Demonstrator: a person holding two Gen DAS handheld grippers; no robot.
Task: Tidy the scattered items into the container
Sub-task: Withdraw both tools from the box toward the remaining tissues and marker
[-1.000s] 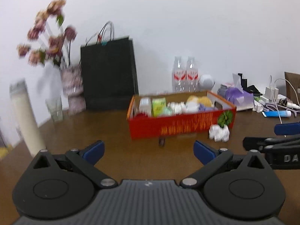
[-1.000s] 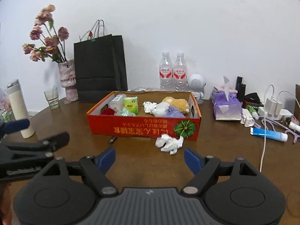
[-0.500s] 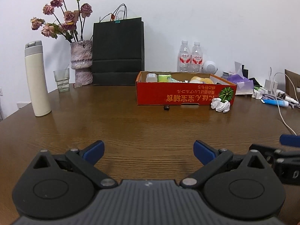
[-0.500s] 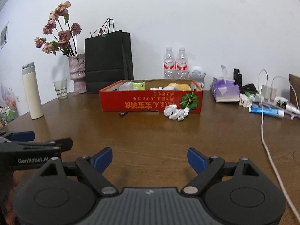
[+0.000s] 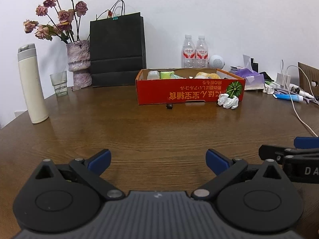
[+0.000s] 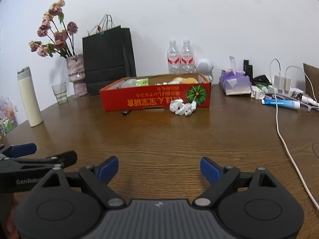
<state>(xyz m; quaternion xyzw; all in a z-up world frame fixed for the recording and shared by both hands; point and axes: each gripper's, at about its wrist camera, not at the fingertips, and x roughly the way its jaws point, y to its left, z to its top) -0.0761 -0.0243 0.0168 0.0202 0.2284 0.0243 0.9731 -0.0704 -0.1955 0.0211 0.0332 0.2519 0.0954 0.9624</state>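
Blue-tipped left claw [image 5: 158, 157] and right claw [image 6: 158, 168] gape wide, empty, above wooden table [image 5: 159, 131]

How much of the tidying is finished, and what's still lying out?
Done: the red box already holds several items. In hand: nothing; the left gripper and right gripper are both open and empty. Left: the crumpled white paper and a small dark object in front of the box.

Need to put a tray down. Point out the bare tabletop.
Free: the wide wood between both grippers and the red box, and left of it toward the thermos. Crowded: the right edge with cables and tissue pack.
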